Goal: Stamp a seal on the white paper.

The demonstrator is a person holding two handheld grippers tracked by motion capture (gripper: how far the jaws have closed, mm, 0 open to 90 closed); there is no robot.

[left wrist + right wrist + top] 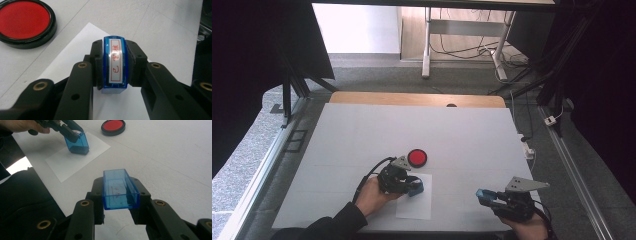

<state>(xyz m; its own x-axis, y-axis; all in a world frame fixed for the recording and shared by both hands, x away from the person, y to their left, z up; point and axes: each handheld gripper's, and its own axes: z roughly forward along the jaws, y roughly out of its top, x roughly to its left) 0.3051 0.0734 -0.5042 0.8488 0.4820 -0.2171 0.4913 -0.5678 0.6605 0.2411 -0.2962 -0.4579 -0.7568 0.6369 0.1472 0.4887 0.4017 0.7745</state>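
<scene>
A blue stamp (115,50) with a white label of red characters sits between the black jaws of my left gripper (115,60), which is shut on it. The stamp (77,143) stands base down on a white sheet of paper (75,160), tilted slightly. In the high view the left gripper (412,187) is at the sheet's (414,207) near-left part. My right gripper (119,195) is shut on the stamp's clear blue cap (120,187), held off the table at the front right (486,196). A round red ink pad (417,157) lies just beyond the paper.
The white table (362,130) stretches wide beyond the ink pad (23,21). Its front edge lies close under both hands. A dark sleeve (25,195) sits at the left of the right gripper view. Black frames and cables stand around the table.
</scene>
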